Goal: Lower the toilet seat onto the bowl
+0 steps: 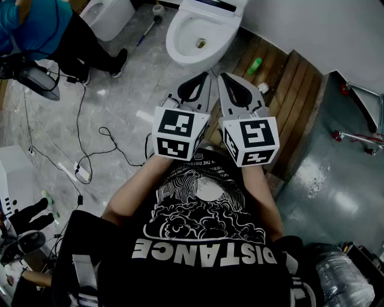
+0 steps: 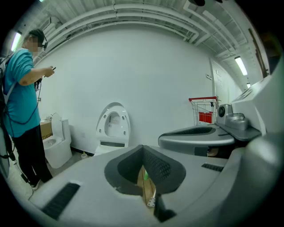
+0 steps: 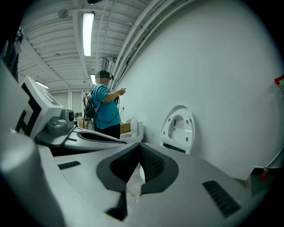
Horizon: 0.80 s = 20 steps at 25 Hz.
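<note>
The white toilet stands at the top centre of the head view, its bowl uncovered. Its seat and lid stand upright against the white wall, also visible in the right gripper view as the raised seat. My left gripper and right gripper are held side by side in front of the bowl, short of it and touching nothing. Both are shut with nothing between the jaws: left gripper, right gripper.
A second toilet stands at the left, with a person in a teal shirt next to it. Cables trail over the tiled floor. Wooden decking with a green bottle lies right of the bowl. A red cart is farther right.
</note>
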Each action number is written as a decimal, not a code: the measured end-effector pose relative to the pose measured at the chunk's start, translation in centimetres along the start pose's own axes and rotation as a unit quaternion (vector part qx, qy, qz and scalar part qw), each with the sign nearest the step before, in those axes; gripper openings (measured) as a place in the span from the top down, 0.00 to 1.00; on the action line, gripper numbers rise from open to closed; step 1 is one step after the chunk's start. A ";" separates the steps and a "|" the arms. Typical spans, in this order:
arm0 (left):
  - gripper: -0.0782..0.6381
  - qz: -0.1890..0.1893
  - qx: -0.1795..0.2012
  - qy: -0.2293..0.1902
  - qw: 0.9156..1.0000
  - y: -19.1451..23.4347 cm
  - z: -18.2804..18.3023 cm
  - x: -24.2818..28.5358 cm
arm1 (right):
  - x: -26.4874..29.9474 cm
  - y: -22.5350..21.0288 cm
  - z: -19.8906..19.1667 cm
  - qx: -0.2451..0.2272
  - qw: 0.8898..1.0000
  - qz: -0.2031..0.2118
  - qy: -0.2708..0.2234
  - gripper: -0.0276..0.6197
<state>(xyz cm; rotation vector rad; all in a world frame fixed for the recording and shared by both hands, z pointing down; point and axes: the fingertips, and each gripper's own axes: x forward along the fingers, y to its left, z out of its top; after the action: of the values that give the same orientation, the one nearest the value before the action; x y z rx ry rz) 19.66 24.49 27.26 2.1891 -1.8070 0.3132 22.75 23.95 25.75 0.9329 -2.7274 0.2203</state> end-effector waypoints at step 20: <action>0.88 -0.008 -0.003 0.011 1.000 1.5 0.0 2.4 | 2.7 -0.8 -0.4 0.007 1.000 0.006 0.018 0.93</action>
<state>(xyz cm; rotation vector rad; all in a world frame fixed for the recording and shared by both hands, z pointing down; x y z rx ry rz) 18.67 22.01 28.17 2.1862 -1.7748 0.3258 21.24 21.87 26.97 0.9069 -2.7029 0.2568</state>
